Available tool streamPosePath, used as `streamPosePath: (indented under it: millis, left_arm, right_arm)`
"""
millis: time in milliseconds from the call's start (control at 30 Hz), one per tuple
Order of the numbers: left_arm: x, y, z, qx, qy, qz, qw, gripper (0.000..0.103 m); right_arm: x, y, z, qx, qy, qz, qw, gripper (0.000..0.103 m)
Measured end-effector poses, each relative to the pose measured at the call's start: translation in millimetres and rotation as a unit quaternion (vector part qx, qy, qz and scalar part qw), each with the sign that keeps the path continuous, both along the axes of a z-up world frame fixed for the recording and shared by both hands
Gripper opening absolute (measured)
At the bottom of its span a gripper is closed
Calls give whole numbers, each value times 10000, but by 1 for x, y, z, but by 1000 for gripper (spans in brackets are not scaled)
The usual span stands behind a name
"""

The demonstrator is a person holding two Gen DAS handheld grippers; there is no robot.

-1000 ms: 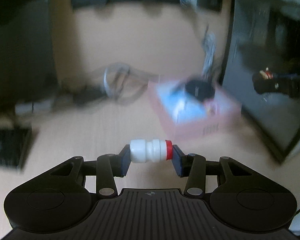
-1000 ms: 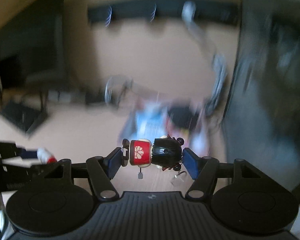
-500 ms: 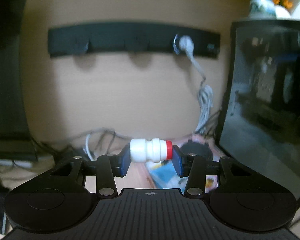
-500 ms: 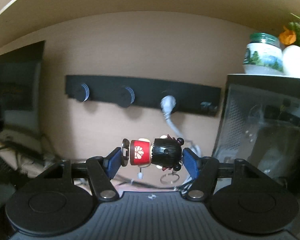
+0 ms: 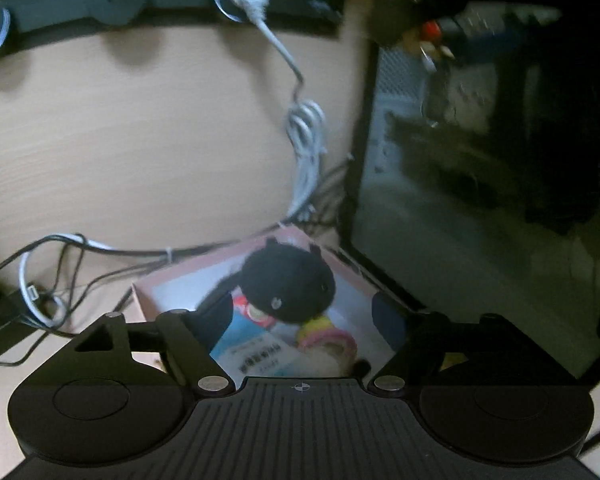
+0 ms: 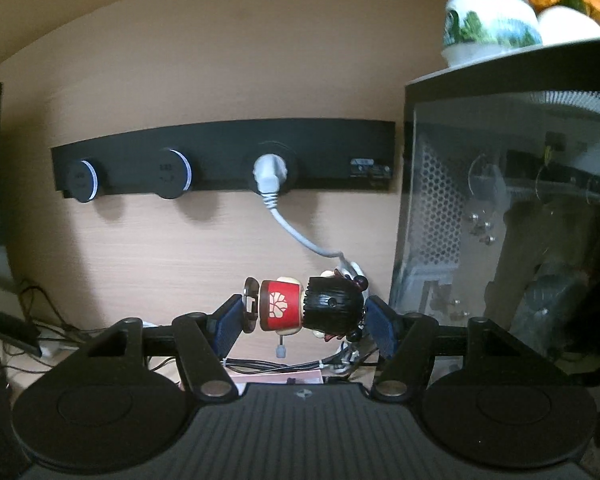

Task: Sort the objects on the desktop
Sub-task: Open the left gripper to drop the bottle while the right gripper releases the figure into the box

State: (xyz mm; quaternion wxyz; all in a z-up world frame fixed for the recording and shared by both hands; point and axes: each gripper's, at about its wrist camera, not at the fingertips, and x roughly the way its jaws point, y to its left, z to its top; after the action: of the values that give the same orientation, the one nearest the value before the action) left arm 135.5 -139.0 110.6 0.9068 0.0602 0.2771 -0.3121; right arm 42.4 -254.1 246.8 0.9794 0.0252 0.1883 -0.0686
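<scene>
The small doll (image 6: 308, 310), red-bodied with a glossy black head, is gripped sideways in the right claw (image 6: 306, 316), above the bench in front of the back wall; it is judged light, rigid and slippery, best clamped end to end as here. The left claw (image 5: 300, 316), jaws opening with nothing between them, is held over the pink box (image 5: 172, 280).

Dim warm indoor light, both views. Strong fisheye bending: the black socket strip (image 6: 220, 168) bows along the wall, and corners fall to black vignette. Left wrist view smeared by motion, worst on the dark computer case (image 5: 480, 160) and on the contents of the pink box (image 5: 256, 256). Right wrist view sharper; round plugs cast soft shadows down onto the wall panel (image 6: 160, 80), so light comes from above. Faint reflections on the case's glass side.
</scene>
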Motion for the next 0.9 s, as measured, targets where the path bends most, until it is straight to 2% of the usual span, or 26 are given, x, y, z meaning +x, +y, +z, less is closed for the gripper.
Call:
streamPosePath:
  millis: [67, 133, 233, 367, 433, 533, 667, 733, 800, 900]
  left_arm:
    - [-1, 6, -10, 177, 100, 87, 9998, 89]
    - [-2, 18, -20, 307, 228, 349, 9987, 89]
    - [0, 46, -27, 191, 513, 754, 9956, 92]
    - [5, 77, -32, 156, 701, 1155, 9907, 94]
    - [3, 91, -35, 207, 800, 1295, 9881, 94]
    - [-3, 107, -38, 274, 974, 1570, 9824, 95]
    - [-27, 123, -29, 139, 1045, 1830, 9774, 98]
    - [-44, 127, -23, 137, 967, 1894, 9770, 100]
    - [-61, 132, -18, 168, 920, 1968, 9760, 101]
    - [-82, 137, -20, 348, 1004, 2163, 9705, 102]
  right_arm:
    - [2, -1, -8, 37, 127, -22, 9999, 66]
    - [6, -2, -19, 131, 306, 9, 9994, 66]
    - [15, -5, -46, 461, 706, 132, 9963, 66]
    - [25, -7, -83, 805, 1270, 244, 9883, 66]
    - [28, -8, -96, 933, 1508, 208, 9839, 77]
    - [19, -9, -98, 976, 1476, 116, 9841, 82]
    - [-3, -5, -87, 937, 1246, 105, 9877, 90]
    - [-19, 1, -85, 891, 1147, 166, 9893, 101]
    - [-37, 5, -87, 794, 1120, 252, 9902, 103]
    - [-60, 14, -103, 510, 1326, 468, 9888, 103]
